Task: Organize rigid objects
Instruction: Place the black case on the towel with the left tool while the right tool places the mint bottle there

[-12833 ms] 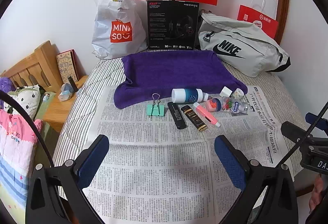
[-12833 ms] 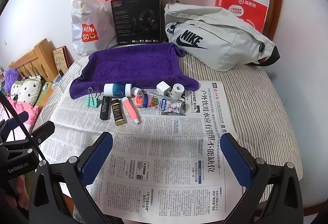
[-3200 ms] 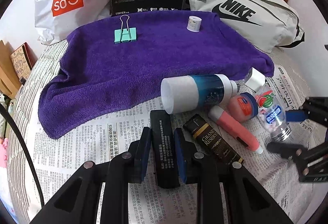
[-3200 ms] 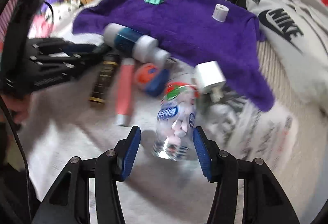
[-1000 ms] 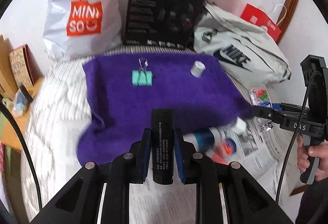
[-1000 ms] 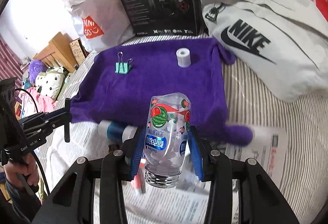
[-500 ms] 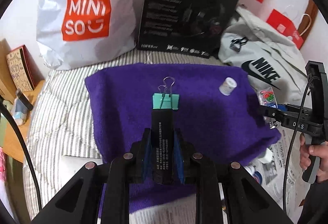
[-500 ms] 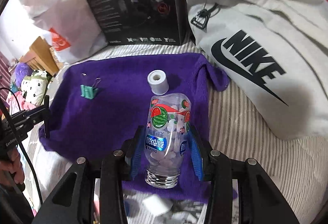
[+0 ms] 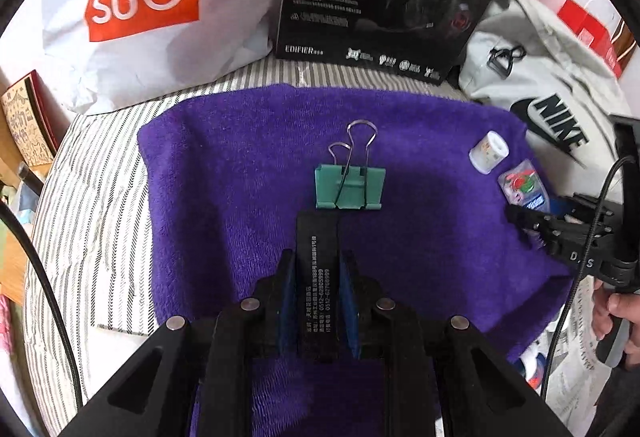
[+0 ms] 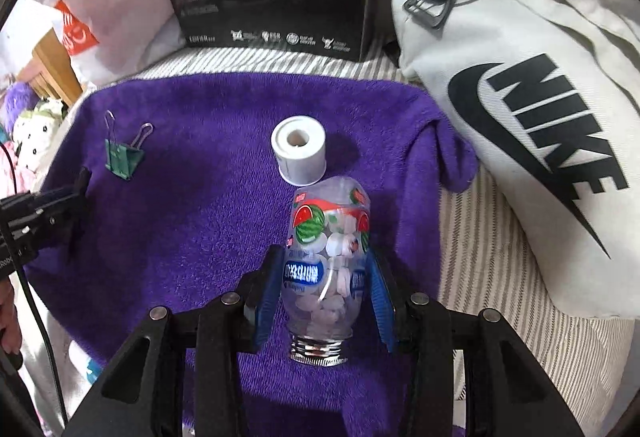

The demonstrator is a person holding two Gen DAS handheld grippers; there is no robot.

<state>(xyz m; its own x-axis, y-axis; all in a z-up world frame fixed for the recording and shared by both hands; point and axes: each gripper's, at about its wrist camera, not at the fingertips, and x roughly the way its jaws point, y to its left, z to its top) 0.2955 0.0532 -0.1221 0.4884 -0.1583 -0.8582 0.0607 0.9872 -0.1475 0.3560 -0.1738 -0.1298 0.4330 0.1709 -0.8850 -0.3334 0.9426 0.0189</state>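
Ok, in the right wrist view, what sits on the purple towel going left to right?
green binder clip → white roll → candy bottle, held just above it in the right tool.

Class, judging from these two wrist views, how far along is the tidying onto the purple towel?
Done: the green binder clip and white roll lie on the purple towel. In hand: the left gripper holds a black tube, the right gripper a candy bottle, both above the towel. Left: a few items on the newspaper past the towel's edge.
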